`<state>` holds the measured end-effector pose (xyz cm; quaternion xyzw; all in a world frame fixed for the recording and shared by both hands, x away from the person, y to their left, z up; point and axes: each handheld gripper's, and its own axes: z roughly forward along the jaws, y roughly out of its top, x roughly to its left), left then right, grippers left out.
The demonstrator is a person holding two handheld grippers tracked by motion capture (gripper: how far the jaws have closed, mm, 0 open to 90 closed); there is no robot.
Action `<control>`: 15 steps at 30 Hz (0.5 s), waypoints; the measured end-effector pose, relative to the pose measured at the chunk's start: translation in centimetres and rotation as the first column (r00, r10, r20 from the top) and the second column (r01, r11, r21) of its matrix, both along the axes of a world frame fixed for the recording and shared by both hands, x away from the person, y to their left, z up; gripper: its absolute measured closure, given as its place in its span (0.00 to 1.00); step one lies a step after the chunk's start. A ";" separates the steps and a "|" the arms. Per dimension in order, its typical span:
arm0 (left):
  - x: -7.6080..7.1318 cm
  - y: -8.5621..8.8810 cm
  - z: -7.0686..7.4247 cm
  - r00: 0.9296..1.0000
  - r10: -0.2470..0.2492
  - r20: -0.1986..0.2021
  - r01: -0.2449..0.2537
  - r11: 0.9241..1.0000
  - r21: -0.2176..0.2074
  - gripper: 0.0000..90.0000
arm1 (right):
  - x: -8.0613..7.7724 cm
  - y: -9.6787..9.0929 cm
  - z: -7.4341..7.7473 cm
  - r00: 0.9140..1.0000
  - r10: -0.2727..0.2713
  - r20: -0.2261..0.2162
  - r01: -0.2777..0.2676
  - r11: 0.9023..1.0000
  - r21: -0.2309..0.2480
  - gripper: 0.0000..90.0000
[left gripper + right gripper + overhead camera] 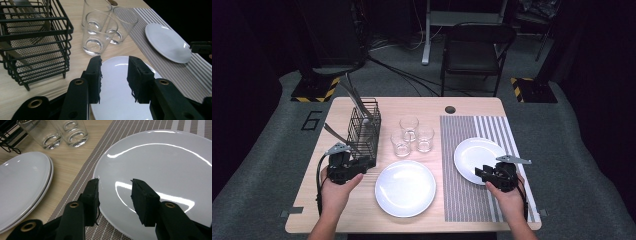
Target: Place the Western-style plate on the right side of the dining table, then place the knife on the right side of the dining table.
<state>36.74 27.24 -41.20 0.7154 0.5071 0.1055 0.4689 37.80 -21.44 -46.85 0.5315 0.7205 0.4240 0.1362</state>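
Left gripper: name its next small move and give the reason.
Probably ease the left gripper forward and down to the near rim of the white plates: its jaws stand open and empty above that rim, while the right gripper hovers open over the plate on the striped mat.

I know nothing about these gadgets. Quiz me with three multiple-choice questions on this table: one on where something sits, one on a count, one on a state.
1. Where does the right-hand white plate lie?
A. on the striped placemat
B. inside the wire basket
C. on the chair

2. How many drinking glasses stand on the table?
A. one
B. three
C. five

3. How do the jaws of the right gripper stand?
A. clamped on a glass
C. clamped on a fork
B. apart, with nothing between them

Answers:
1 A: the high view shows stripes all around that plate.
2 B: three glasses stand clustered beside the wire basket.
3 B: the right gripper view shows a gap above the plate.
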 end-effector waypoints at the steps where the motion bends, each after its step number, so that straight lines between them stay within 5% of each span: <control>1: 0.0 0.1 0.0 1.000 0.003 0.003 -0.003 1.000 0.001 0.70 | 0.0 0.0 -0.1 1.000 -0.002 -0.002 0.002 1.000 -0.005 0.63; 15: -0.7 2.0 1.2 0.999 0.032 -0.009 -0.032 0.999 -0.008 0.69 | 0.1 0.2 0.0 1.000 0.008 -0.001 -0.008 1.000 0.005 0.63</control>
